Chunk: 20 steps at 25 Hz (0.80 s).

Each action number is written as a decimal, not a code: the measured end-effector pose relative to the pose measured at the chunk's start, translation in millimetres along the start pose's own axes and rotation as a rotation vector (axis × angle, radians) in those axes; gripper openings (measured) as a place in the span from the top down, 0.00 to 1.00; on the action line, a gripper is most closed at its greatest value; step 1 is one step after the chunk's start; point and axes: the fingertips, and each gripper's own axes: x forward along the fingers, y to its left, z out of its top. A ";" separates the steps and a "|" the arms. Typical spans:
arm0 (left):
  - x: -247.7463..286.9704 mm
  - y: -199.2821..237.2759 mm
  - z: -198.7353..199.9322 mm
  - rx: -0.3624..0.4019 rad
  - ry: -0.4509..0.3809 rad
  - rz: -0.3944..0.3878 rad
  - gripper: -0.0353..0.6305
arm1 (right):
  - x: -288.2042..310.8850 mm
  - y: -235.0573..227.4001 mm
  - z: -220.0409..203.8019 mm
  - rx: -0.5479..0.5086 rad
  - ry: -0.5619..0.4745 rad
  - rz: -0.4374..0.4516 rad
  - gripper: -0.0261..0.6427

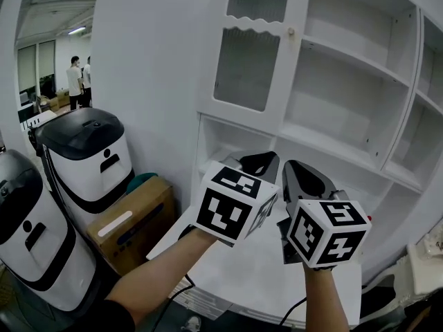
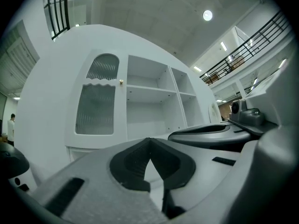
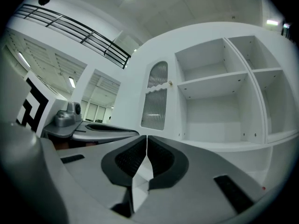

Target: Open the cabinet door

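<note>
I hold both grippers level in front of the tall white cabinet (image 1: pixel 332 116). The left gripper (image 2: pixel 149 143) has its fingers together, and the right gripper (image 3: pixel 146 141) also. The white door with ribbed glass (image 1: pixel 250 64) is shut, above them to the left, with its small knob (image 1: pixel 291 32) next to the open shelves (image 1: pixel 349 57).

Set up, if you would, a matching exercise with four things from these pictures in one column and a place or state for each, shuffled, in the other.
Things
1. door
2. knob
3. box
4. left gripper

Places or states
A. on the floor, left of the cabinet
B. jaws together, nothing between them
C. closed, with a ribbed pane
D. on the door's right edge

Pairs: 1-C, 2-D, 3-A, 4-B
</note>
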 end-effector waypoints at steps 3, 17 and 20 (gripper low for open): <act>14.9 12.7 8.7 0.025 -0.031 0.010 0.94 | 16.1 -9.1 6.3 -0.008 -0.020 0.006 0.93; 76.3 68.0 51.8 0.144 -0.153 -0.006 0.94 | 96.4 -39.7 30.9 -0.037 -0.055 -0.004 0.93; 85.8 77.0 62.1 0.172 -0.178 -0.017 0.94 | 107.6 -44.9 40.6 -0.059 -0.069 -0.025 0.93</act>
